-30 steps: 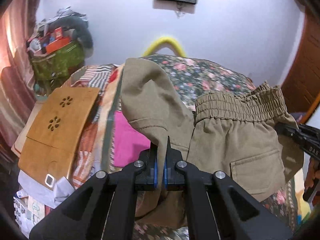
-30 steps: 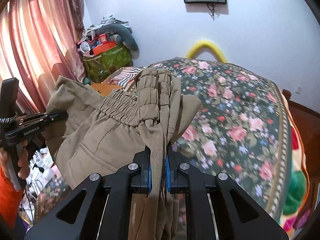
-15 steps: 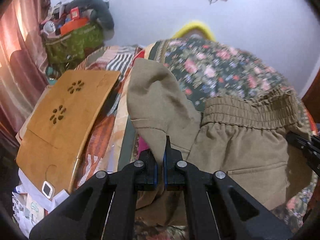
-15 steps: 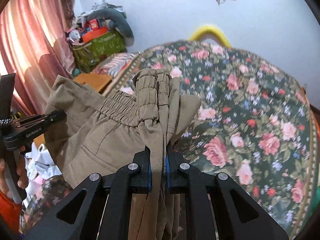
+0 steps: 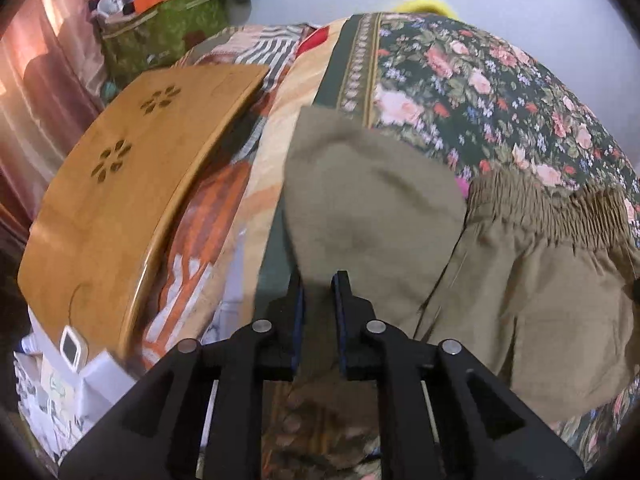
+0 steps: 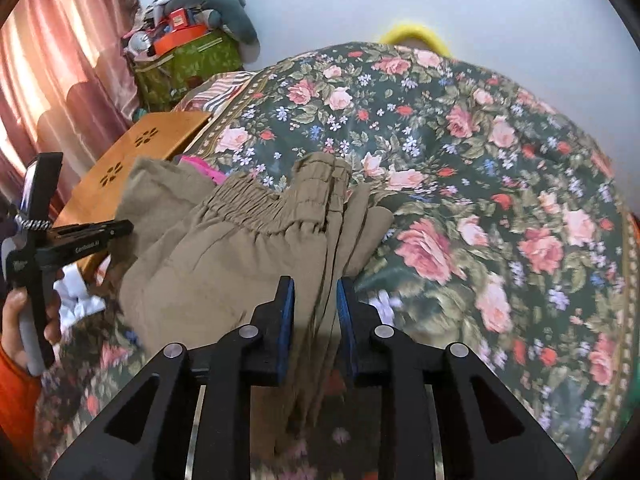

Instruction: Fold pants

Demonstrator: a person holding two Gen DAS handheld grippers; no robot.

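Letting go over the bed [image 6: 480,168], we have both the left gripper [image 5: 319,280] and right gripper [image 6: 315,284] parted, cloth loose between them; the pants [image 6: 240,248] could slump and bunch, spoiling the fold.

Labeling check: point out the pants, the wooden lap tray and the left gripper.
pants [image 6: 240,256]: right wrist view, on the panel below the elastic waistband.
wooden lap tray [image 5: 132,184]: left wrist view, on its bare top near the flower cutouts.
left gripper [image 5: 319,292]: left wrist view, midway between its fingertips, fabric between them.
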